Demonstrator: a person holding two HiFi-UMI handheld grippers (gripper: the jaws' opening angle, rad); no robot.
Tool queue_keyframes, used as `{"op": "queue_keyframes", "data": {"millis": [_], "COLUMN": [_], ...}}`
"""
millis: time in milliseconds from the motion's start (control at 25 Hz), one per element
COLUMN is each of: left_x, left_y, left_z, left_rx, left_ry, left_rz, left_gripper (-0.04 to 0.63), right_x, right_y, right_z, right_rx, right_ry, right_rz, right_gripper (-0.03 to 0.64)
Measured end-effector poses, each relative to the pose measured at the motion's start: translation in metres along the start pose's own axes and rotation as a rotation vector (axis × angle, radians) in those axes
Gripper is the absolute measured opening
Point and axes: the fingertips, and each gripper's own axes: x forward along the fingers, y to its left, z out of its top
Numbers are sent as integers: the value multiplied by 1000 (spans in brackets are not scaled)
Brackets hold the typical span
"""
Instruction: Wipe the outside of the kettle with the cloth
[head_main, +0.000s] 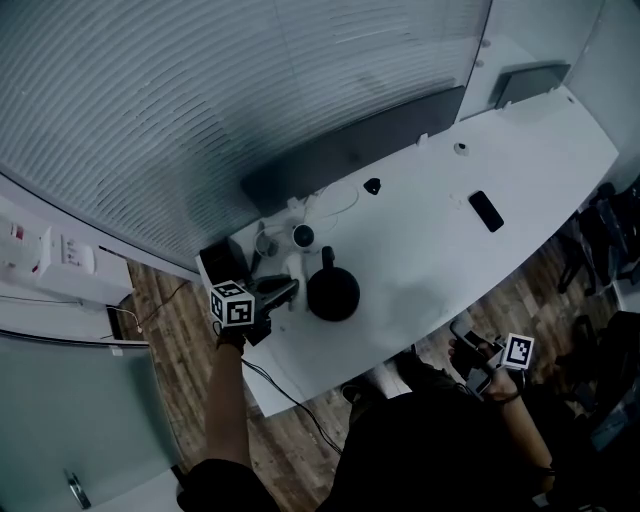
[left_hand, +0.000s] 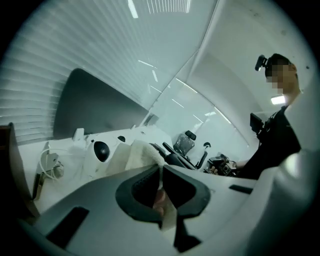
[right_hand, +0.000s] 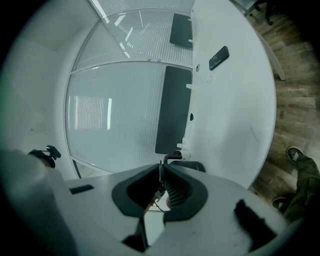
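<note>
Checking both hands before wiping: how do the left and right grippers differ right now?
The left gripper is clamped on the cloth; the right gripper is shut on nothing. The left one hangs over the table beside the kettle; the right one is off the table's near edge. Both have jaws together.

In the left gripper view, the white cloth (left_hand: 142, 152) pinched in the left claw (left_hand: 161, 168) covers most of the round black kettle (left_hand: 172, 159) at centre; only a dark sliver shows. In the right gripper view, the right claw (right_hand: 161, 168) hides the kettle's (right_hand: 194, 164) lower part behind its own body. In the head view, the white clutter (head_main: 295, 238) left of centre on the long white worktop (head_main: 430, 240) is too small to tell. At lower right, the right claw (head_main: 470, 355) blends into dark clothing (head_main: 420, 450).
</note>
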Motion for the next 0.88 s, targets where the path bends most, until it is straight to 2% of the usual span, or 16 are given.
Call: {"op": "queue_keyframes", "data": {"millis": [120, 360, 640, 720, 880], "left_x": [22, 34, 44, 49, 54], "left_y": [6, 28, 59, 71, 91], "left_z": [2, -3, -22, -34, -58], "left_rx": [-13, -86, -231, -257, -274], "left_ry": [40, 14, 55, 84, 124], "left_rz": [-19, 20, 35, 54, 154], "left_gripper": [28, 28, 28, 28, 28], "right_x": [-10, -29, -24, -24, -26], "right_y": [-4, -15, -17, -19, -25], "right_z": [4, 9, 4, 3, 4], "right_rx": [2, 24, 29, 27, 23], "right_ry": [-26, -61, -19, -2, 8], "right_rz": [-10, -33, -51, -62, -81], "right_gripper": [31, 31, 31, 31, 31]}}
